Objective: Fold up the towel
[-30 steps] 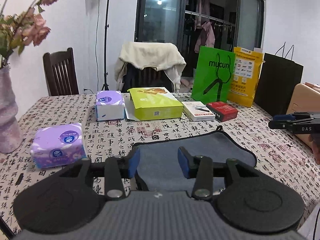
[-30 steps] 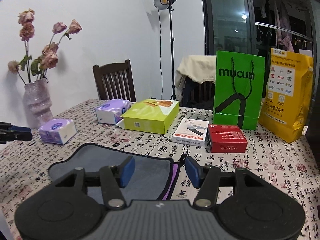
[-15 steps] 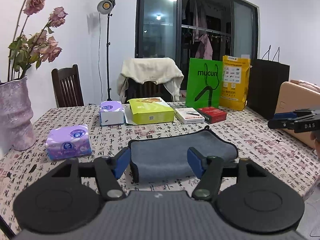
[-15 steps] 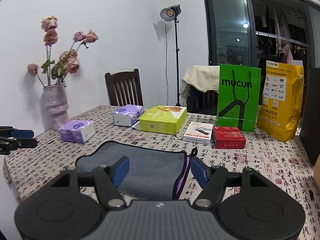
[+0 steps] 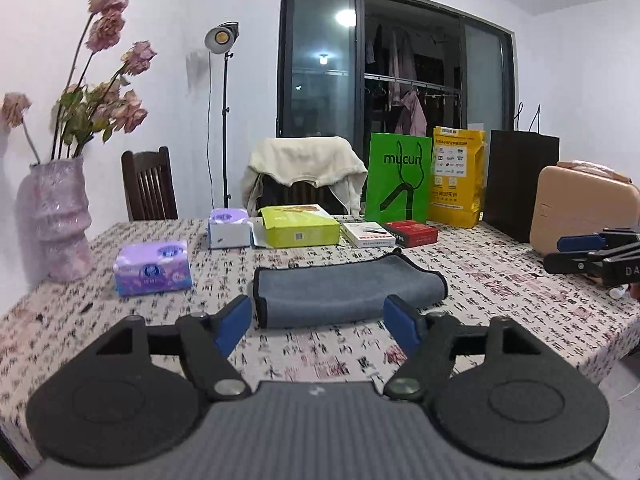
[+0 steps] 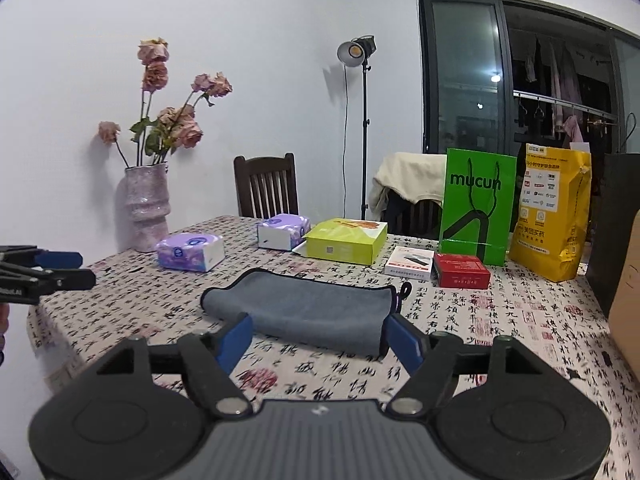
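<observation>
A grey towel [image 5: 344, 292] with a black hem lies folded flat on the patterned tablecloth; it also shows in the right wrist view [image 6: 308, 308]. My left gripper [image 5: 320, 326] is open and empty, held above the table short of the towel's near edge. My right gripper [image 6: 320, 338] is open and empty, also short of the towel. The right gripper shows at the right edge of the left wrist view [image 5: 592, 256]. The left gripper shows at the left edge of the right wrist view [image 6: 44, 272].
Behind the towel stand two purple tissue packs [image 5: 152, 266], a lime box [image 5: 300, 226], a white box [image 5: 366, 234], a red box [image 5: 410, 233], a green bag [image 5: 398, 178] and a yellow bag [image 5: 458, 176]. A flower vase [image 5: 60, 216] stands left; a tan case [image 5: 580, 204] right.
Both grippers have pulled back and risen away from the towel, and both have opened wider. The towel stays folded on the table.
</observation>
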`<state>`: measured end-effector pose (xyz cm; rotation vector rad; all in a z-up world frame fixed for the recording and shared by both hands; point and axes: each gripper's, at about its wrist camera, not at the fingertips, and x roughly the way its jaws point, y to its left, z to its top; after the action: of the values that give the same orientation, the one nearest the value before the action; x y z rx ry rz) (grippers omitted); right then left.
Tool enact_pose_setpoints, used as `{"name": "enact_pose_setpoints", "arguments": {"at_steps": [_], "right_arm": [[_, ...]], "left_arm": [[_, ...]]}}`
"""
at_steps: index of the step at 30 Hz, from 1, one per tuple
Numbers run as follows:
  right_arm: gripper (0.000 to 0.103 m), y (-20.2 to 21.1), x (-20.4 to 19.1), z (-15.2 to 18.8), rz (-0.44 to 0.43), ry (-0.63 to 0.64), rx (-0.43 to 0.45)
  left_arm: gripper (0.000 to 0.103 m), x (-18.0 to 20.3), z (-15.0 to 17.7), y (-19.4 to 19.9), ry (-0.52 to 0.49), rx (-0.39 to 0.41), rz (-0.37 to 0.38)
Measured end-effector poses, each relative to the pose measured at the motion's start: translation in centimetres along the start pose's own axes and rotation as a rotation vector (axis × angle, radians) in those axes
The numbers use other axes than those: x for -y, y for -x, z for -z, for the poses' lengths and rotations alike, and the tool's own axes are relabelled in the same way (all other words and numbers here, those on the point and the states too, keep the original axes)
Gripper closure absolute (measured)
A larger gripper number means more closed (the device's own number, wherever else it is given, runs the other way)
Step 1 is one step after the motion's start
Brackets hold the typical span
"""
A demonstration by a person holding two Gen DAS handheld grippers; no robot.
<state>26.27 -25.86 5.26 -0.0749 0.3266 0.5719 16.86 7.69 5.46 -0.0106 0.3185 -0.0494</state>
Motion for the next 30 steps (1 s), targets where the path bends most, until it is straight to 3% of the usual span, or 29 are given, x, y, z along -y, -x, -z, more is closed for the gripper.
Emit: {"name": "enact_pose_setpoints", "arguments": {"at_steps": [4,14,20,30], "right_arm": [[0.024,2.1,-1.3,1.3,-0.008,0.010,0.017],[0.022,5.7,-3.8,3.6,-0.035,-0.001,0.037],[0.022,7.7,-4.1,4.4,-0.007,-0.033,0.078],[0.021,9.3,-6.4,6.7,-0.034,-0.039,0.054]], "left_arm": [[0.028,0.1,1.3,1.7,0.027,0.007,0.005],[0.025,0.5,3.2,6.4,0.035,0.037,0.002],[0.025,1.3,4.1,8.4,0.026,0.061,-0.019],[0.023,2.8,6.2,11.6,0.060,0.055,0.000]]}}
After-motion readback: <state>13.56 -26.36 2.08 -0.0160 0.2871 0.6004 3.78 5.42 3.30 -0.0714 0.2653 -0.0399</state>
